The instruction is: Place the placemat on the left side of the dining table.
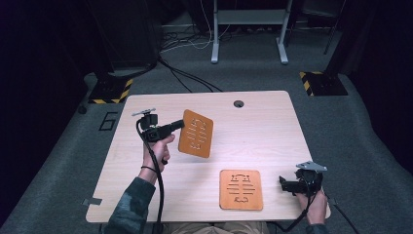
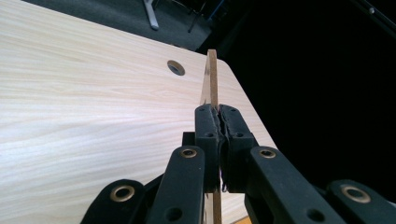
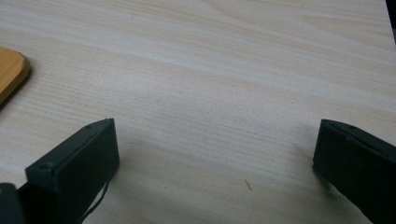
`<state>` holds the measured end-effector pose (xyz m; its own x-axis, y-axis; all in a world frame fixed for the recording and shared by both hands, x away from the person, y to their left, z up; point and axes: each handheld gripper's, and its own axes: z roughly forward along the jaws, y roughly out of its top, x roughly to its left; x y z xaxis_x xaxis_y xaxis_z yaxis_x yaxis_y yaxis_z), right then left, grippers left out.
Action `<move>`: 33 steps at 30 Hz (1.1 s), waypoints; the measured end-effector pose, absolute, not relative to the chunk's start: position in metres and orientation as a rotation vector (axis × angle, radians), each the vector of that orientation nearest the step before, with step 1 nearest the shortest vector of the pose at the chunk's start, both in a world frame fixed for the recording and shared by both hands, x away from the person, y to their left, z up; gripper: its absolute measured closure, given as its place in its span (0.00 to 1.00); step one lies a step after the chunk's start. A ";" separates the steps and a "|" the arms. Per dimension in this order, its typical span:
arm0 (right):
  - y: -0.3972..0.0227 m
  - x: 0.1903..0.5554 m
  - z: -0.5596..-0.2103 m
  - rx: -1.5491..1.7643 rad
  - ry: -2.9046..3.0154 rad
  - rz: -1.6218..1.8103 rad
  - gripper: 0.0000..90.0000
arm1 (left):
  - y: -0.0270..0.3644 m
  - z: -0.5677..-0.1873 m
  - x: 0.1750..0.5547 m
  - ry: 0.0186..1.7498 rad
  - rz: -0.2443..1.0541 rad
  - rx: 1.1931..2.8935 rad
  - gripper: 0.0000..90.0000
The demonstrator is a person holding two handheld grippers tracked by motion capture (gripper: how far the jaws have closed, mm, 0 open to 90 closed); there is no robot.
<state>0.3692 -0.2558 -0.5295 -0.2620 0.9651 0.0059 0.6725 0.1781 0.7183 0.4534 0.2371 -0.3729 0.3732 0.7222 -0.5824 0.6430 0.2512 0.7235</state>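
The left gripper (image 1: 181,125) is clamped on the edge of an orange cut-out board (image 1: 196,133), holding it in the air above the left half of the table (image 1: 263,126), tilted so that its patterned face turns up toward the high camera and its long axis runs roughly from the far edge of the table toward the near edge. A second orange board (image 1: 241,189) of the same kind lies flat near the near edge, a little right of the middle. The coming move probably turns on that pairing: the flat board lies toward the near right from the held one, well apart from it, so the left hand would have to carry its board across and down to bring the two together. The right gripper (image 1: 286,184) rests on the table just beside the flat board's right side, far nearer to it than the left, with its jaws spread wide and nothing between them. The left gripper view adds what the high view cannot: the held board (image 2: 212,79) seen edge-on as a thin strip, pinched squarely between the pads (image 2: 206,128). The right gripper view shows bare wood between its jaws and one rounded corner of the flat board (image 3: 11,70) at its left margin, untouched.
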 end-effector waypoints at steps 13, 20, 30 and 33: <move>-0.256 0.369 -0.530 1.537 2.006 0.855 0.00 | 0.264 -0.374 0.457 1.376 0.127 1.425 0.97; -0.256 0.369 -0.530 1.538 2.005 0.855 0.00 | 0.281 -0.378 0.461 1.422 0.143 1.411 0.97; -0.256 0.369 -0.530 1.538 2.005 0.855 0.00 | 0.301 -0.386 0.469 1.493 0.159 1.414 0.96; -0.256 0.369 -0.530 1.538 2.005 0.854 0.00 | 0.306 -0.391 0.472 1.527 0.149 1.412 0.97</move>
